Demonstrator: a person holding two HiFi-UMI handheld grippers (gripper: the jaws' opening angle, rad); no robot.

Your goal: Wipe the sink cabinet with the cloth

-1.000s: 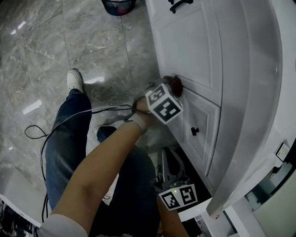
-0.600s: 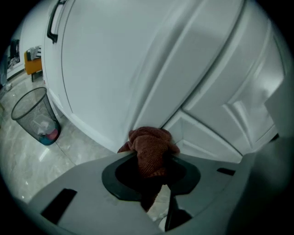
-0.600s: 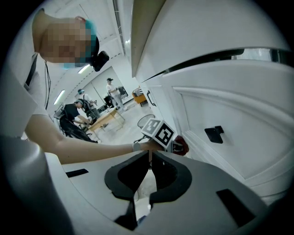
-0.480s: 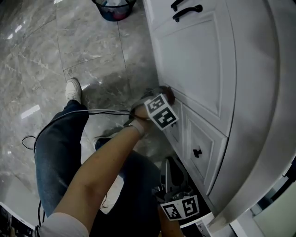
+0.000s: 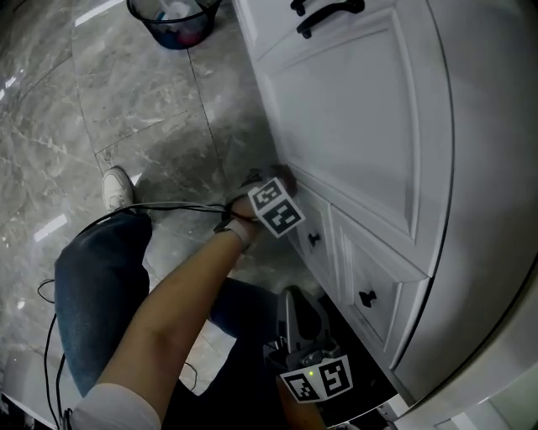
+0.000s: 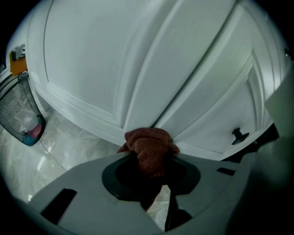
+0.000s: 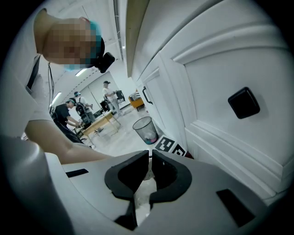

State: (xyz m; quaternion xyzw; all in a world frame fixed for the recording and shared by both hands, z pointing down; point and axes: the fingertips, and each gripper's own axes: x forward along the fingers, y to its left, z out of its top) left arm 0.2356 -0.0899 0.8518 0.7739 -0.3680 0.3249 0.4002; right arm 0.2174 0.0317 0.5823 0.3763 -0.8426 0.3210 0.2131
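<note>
Seen from above, the person's bare left forearm reaches forward over a leg in blue jeans. Low in the head view, the right gripper hangs close to the cabinet's base; its own view shows the two dark jaws pressed together with nothing between them. Further out, the left gripper points at the white sink cabinet. Its jaws are clamped on a bunched rust-red cloth, and the cloth's front end touches the cabinet where the bottom edge of a large door panel meets the drawer fronts. A small black knob sits on a drawer just to the right of the cloth. A thin black cable runs from the left wrist across the leg. Beyond the knee, a white shoe rests on the glossy grey marble floor. Farthest off, a dark mesh wastebasket stands on the floor beside the cabinet, near a black door handle.
</note>
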